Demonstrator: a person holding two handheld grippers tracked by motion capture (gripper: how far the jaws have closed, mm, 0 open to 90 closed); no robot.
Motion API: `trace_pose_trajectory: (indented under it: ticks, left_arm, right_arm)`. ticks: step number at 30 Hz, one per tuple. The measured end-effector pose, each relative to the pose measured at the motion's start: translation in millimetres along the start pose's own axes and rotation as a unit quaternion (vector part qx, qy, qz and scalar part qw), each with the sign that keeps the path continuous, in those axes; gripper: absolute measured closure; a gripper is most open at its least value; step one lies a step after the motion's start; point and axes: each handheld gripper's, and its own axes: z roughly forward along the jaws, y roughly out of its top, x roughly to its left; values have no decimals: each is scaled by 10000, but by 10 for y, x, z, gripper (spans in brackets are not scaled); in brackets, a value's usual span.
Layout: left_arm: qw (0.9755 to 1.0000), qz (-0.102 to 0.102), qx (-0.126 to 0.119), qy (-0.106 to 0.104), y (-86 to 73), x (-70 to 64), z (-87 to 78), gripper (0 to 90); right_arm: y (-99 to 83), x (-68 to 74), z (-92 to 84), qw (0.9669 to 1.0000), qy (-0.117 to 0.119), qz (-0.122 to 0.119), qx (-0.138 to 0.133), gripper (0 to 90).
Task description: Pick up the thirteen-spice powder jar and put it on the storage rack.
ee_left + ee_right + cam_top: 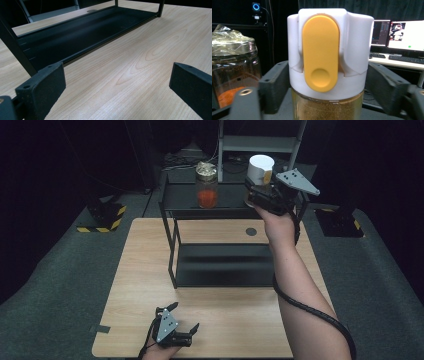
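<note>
Standing on one rack (172, 200), two jars (206, 185), two claws (260, 195)

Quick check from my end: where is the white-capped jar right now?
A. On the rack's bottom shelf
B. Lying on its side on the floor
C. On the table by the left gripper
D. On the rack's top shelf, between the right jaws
D: the white-capped jar stands upright on the rack's top shelf, between the right gripper's jaws, beside the foil-topped jar.

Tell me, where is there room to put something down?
The black metal rack's bottom shelf is bare, and so is the wooden table in front of it. The top shelf's right end is crowded by the white-capped spice jar and foil-topped glass jar.
</note>
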Motion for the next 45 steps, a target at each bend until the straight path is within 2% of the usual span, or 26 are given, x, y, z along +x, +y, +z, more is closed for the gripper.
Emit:
trace_pose_trajectory:
  ticks: [6, 10, 29, 32, 45]
  left_arm:
    - [10000, -14, -16, -2, -4, 0, -2, 7]
    - [10000, 32, -5, -21, -2, 4, -9, 7]
    - [10000, 82, 14, -18, -7, -18, 4, 7]
    - [9999, 102, 16, -12, -7, -17, 5, 7]
    - [9999, 106, 25, 29, -4, -27, 9, 7]
  right_arm:
    - [-30, 27, 7, 10000, -58, 31, 21, 0]
    - [-47, 57, -42, 9999, -108, 21, -54, 0]
    - [-166, 47, -479, 9998, 111, -48, -152, 0]
    - [-217, 38, -565, 9997, 157, -29, -163, 0]
    - [-525, 13, -904, 9990, 397, -208, -94, 0]
